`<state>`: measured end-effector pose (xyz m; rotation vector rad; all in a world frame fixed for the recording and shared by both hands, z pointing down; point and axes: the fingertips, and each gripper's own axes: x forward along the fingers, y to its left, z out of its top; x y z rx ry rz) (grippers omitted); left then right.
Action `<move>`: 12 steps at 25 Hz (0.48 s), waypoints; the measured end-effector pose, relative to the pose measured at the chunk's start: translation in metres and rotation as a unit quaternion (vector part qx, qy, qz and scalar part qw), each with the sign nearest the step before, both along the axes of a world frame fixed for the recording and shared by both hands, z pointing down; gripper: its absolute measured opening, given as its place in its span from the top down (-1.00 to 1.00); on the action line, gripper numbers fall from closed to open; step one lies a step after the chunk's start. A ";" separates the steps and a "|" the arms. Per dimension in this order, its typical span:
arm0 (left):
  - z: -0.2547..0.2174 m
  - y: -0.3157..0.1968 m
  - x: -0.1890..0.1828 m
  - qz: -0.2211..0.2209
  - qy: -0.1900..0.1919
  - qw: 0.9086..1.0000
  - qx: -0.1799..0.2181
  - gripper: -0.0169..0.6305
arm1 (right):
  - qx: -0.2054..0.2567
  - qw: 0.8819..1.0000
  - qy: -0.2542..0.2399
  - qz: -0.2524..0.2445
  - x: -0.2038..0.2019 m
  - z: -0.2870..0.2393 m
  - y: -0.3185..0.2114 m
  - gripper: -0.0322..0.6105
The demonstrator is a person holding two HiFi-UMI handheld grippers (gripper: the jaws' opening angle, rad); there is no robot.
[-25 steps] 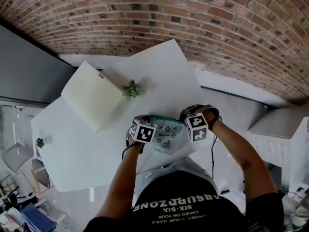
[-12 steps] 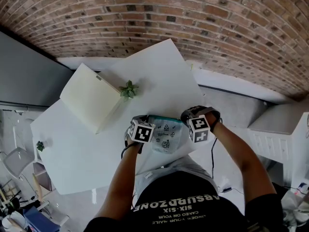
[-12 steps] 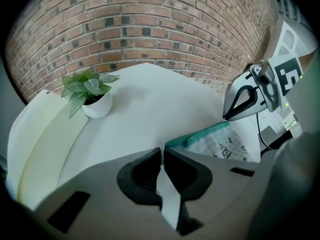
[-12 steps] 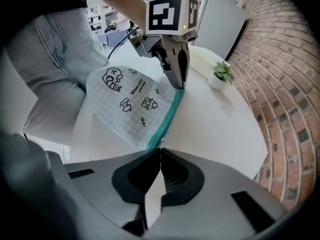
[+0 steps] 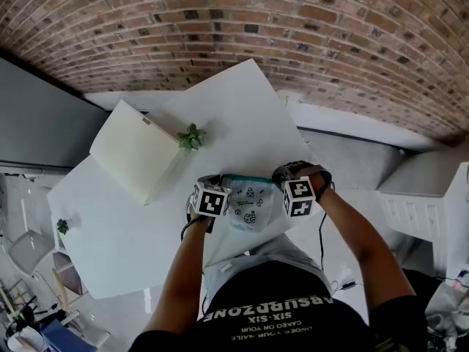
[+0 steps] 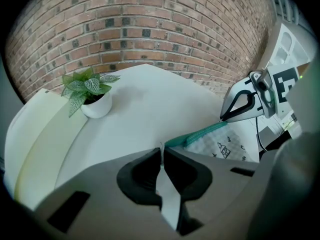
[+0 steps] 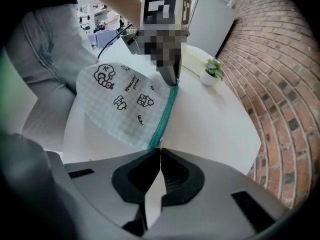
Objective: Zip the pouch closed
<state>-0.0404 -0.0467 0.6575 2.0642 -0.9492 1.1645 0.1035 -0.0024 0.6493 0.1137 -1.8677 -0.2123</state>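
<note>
A pale checked pouch (image 5: 249, 210) with small black drawings and a teal zipper edge (image 7: 167, 111) is held between both grippers over the near side of the white table (image 5: 242, 116). My left gripper (image 6: 162, 150) is shut on the pouch's left corner, where the teal edge ends. My right gripper (image 7: 160, 150) is shut at the other end of the zipper, with a tiny metal pull showing at its tips. In the head view the left gripper (image 5: 211, 200) and right gripper (image 5: 298, 195) flank the pouch. The pouch's body hangs toward the person.
A small potted plant (image 5: 190, 136) in a white pot stands on the table behind the pouch. A large cream notebook (image 5: 135, 151) lies at the table's left. A brick wall (image 5: 293, 35) runs behind the table. White furniture (image 5: 429, 196) stands at the right.
The right gripper has rolled a little about its own axis. The left gripper and the pouch stay where they were.
</note>
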 end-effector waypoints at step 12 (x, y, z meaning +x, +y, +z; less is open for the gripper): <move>-0.009 0.006 0.000 0.006 0.018 1.000 0.005 0.87 | 0.029 0.992 -0.019 0.118 0.003 -0.003 -0.002 0.87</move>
